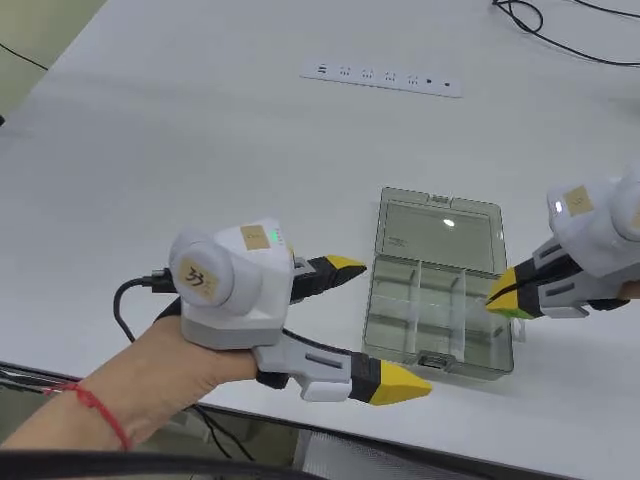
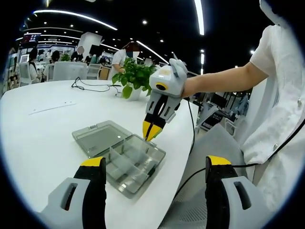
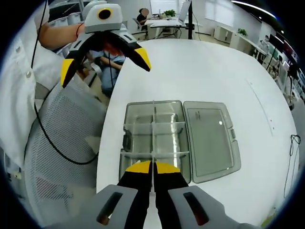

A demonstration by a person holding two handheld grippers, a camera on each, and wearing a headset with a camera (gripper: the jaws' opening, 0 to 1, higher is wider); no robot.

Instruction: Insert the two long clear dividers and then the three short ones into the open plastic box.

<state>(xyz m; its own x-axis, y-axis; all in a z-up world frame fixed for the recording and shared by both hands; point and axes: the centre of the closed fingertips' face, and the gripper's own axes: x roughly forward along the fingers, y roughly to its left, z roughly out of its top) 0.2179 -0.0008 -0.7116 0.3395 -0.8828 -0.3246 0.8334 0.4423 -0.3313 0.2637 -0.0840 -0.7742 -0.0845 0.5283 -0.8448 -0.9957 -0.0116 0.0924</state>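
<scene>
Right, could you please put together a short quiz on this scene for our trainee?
1. True or false: the lid of the plastic box is closed.
2. Which tool has its jaws spread apart? A) left tool B) right tool C) both
3. What white item lies on the table beyond the box?
Key: 1. False: the lid lies open, flat behind the box. 2. A: the right tool is shut on a clear divider at the box's edge. 3. The power strip.
</scene>
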